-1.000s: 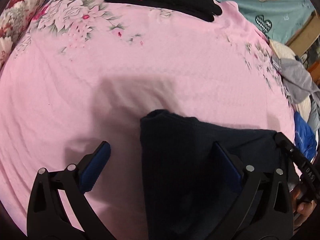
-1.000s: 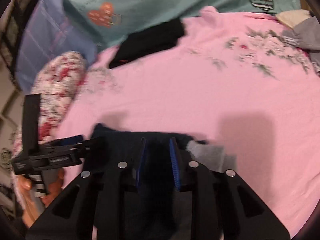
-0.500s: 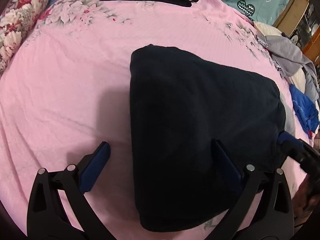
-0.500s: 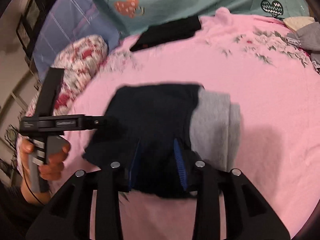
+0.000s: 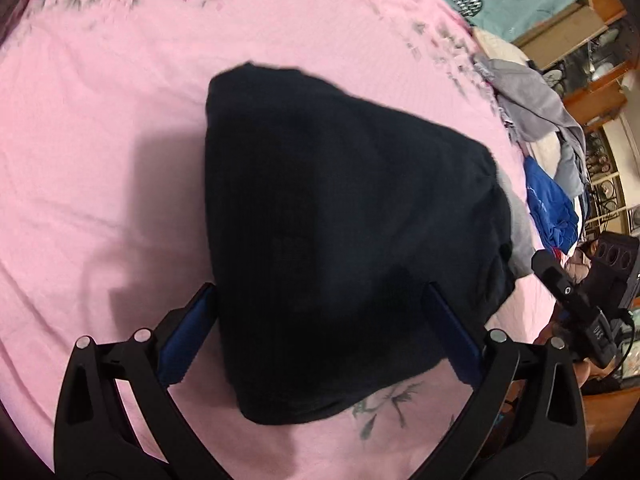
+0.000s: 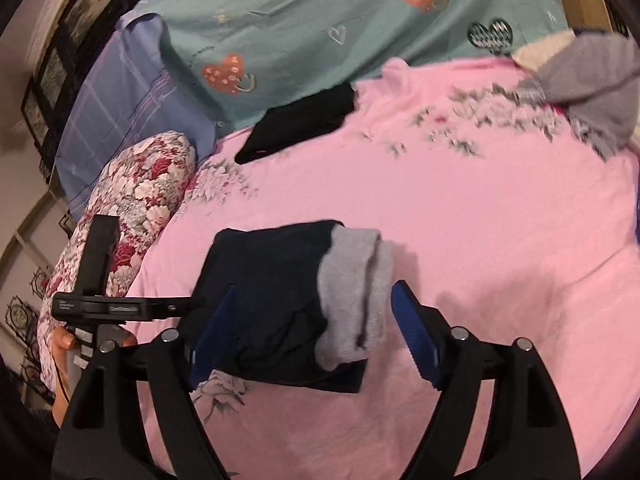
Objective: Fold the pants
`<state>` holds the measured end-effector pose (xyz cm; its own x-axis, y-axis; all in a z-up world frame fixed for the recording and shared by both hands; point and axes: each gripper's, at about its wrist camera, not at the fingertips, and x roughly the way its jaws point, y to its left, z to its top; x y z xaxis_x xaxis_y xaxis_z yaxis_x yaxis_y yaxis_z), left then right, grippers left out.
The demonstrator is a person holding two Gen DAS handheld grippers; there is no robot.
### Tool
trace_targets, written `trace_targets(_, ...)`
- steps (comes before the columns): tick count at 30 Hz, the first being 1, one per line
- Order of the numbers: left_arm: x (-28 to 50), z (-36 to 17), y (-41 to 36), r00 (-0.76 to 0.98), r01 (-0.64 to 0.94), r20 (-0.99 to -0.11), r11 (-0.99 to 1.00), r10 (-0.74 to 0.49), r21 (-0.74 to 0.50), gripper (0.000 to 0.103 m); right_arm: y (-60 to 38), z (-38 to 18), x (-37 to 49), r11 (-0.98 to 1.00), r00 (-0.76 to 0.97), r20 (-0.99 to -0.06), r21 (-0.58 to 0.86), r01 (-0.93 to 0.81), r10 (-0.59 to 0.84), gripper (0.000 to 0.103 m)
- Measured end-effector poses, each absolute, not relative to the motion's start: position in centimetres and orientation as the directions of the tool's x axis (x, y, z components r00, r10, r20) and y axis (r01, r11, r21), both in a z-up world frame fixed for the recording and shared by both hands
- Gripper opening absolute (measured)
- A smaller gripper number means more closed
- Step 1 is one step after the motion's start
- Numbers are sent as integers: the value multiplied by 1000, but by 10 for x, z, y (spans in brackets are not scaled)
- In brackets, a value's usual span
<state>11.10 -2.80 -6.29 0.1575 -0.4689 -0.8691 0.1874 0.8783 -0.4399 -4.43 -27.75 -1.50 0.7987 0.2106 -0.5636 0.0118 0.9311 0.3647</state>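
Note:
The dark navy pants [image 5: 340, 240] lie folded in a compact bundle on the pink floral bedsheet [image 5: 100, 140]. In the right wrist view the pants [image 6: 272, 288] show a grey waistband [image 6: 356, 296] at their right end. My left gripper [image 5: 320, 332] is open, its blue pads on either side of the bundle's near part, holding nothing. My right gripper [image 6: 312, 332] is open above the bundle's near edge, holding nothing. The left gripper's body [image 6: 100, 304] shows at the left of the right wrist view.
A folded black garment [image 6: 300, 124] lies at the far side of the bed. A floral pillow [image 6: 132, 208] and blue pillow [image 6: 116, 116] sit at the left. A pile of grey [image 5: 536, 108] and blue [image 5: 548, 204] clothes lies at the right bed edge.
The right gripper, shut on the pants earlier, has opened and let go. The pants now rest folded on the sheet. Both grippers have pulled back a little.

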Motion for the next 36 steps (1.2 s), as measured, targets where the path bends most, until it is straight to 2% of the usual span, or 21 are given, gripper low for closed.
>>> trace_targets(5, 116, -65, -33, 150, 221, -863, 867, -482, -446, 99, -289, -48, -19, 872, 723, -629, 483, 75, 286, 82)
trace_targets(7, 119, -64, -41, 161, 257, -874, 875, -458, -410, 84, -285, -53, -9, 864, 702, -639, 499, 68, 313, 82)
trace_targets(9, 125, -64, -46, 160, 292, -882, 875, -443, -387, 81, -279, -59, 2, 859, 667, -660, 509, 60, 345, 82)
trace_targets(11, 128, -62, -44, 155, 267, -890, 886, -428, -379, 72, -274, -69, 18, 845, 629, -681, 530, 71, 375, 84)
trace_targets(12, 129, -61, -44, 160, 264, -896, 893, -414, -365, 64, -273, -71, 21, 847, 636, -679, 527, 72, 368, 84)
trace_targets(13, 128, -60, -45, 163, 262, -896, 894, -413, -364, 48, -270, -72, 26, 852, 632, -687, 518, 78, 360, 83)
trace_targets(14, 128, -59, -46, 165, 257, -897, 896, -411, -363, 47, -267, -71, 30, 861, 630, -698, 501, 90, 340, 77)
trace_targets(15, 124, -55, -47, 183, 258, -900, 903, -396, -345, 41, -263, -69, 32, 876, 631, -711, 471, 99, 311, 71)
trace_targets(17, 112, -40, -56, 244, 296, -899, 911, -364, -288, 34, -254, -69, 35, 901, 627, -729, 423, 99, 274, 53)
trace_targets(19, 103, -27, -60, 286, 331, -892, 910, -349, -250, 28, -248, -66, 32, 912, 637, -728, 400, 93, 254, 43)
trace_targets(22, 97, -1, -62, 347, 367, -863, 900, -367, -235, 26, -242, -51, 21, 923, 660, -710, 380, 67, 244, 35)
trace_targets(27, 136, 67, -45, 496, 346, -772, 906, -397, -244, 27, -232, -4, 20, 946, 722, -645, 323, -39, 250, 33)
trace_targets(30, 180, 114, -42, 651, 296, -681, 938, -337, -181, 27, -226, 40, 38, 961, 785, -571, 257, -108, 240, 33)
trace_targets(33, 228, 141, -44, 765, 236, -598, 968, -242, -90, 27, -219, 94, 79, 969, 864, -442, 165, -184, 240, 33)
trace_targets(36, 290, 144, -40, 803, 173, -557, 977, -215, -128, 28, -216, 129, 133, 966, 899, -352, 87, -245, 260, 35)
